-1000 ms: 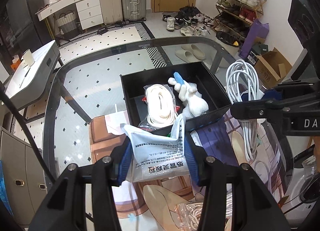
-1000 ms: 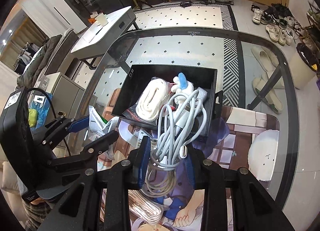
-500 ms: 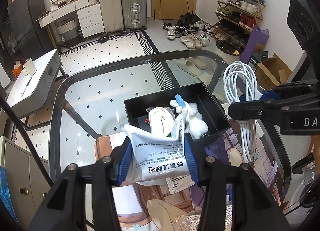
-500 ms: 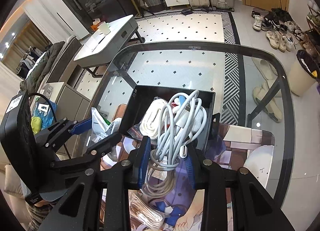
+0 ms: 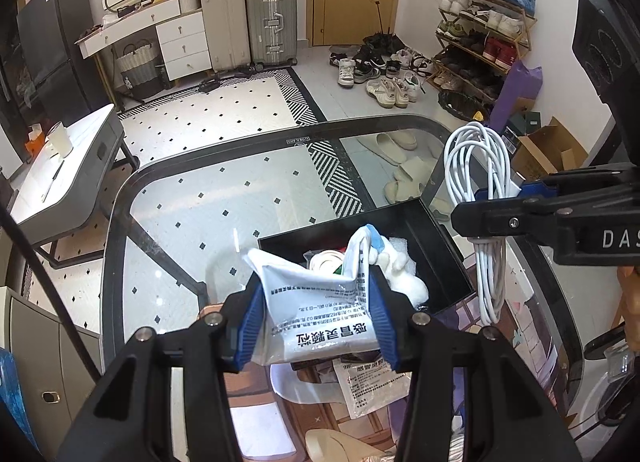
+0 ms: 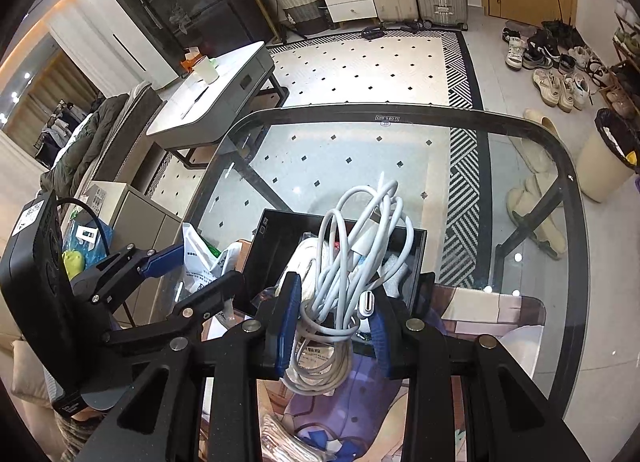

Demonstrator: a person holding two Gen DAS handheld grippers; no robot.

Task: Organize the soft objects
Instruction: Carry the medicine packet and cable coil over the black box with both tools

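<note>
A: What has the left gripper [image 5: 318,316] got?
B: Its blue pads are clamped on a white printed pouch [image 5: 320,302], held in the air over the picture mat [image 5: 256,386] at the near edge of the glass table [image 5: 192,198].
A: And the right gripper [image 6: 334,326]?
B: Closed on a coiled white cable [image 6: 352,258], also lifted. Beyond both, the black box [image 5: 436,246] sits mid-table, holding a white plush toy [image 5: 400,270] and a rolled cream strap [image 6: 310,258].

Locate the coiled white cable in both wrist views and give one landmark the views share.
Left wrist view: the coiled white cable hangs at the right, clamped in the right hand-held gripper.
Right wrist view: the cable sits at centre, bunched between the blue pads.
Shared landmark: the black bin on the glass table.
</note>
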